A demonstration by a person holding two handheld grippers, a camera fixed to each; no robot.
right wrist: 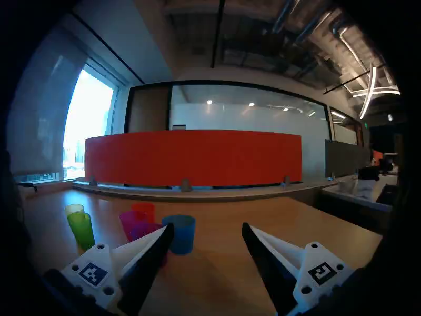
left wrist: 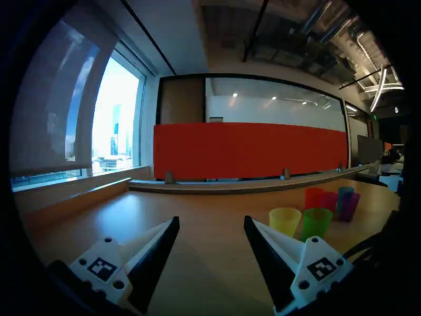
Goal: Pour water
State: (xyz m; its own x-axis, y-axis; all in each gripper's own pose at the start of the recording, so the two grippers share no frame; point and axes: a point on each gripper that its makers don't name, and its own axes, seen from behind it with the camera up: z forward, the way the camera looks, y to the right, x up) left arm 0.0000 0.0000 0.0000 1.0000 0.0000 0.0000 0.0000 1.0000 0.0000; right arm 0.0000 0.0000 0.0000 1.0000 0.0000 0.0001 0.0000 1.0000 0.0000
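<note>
Fingers (left wrist: 158,247) of the left gripper (left wrist: 211,219) stand apart above the wooden worktop (left wrist: 210,203), with bare surface between them. Near its right finger sit the yellow cup (left wrist: 284,220) and green cup (left wrist: 316,222), side by side. Behind them, farther right, cluster the red cup (left wrist: 313,197), pink cup (left wrist: 330,201), blue cup (left wrist: 344,195) and purple cup (left wrist: 352,206). Fingers of the right gripper (right wrist: 208,225) are likewise apart, the blue cup just beyond its left finger. Far side: red partition (left wrist: 247,150); window (left wrist: 113,126) at left.
</note>
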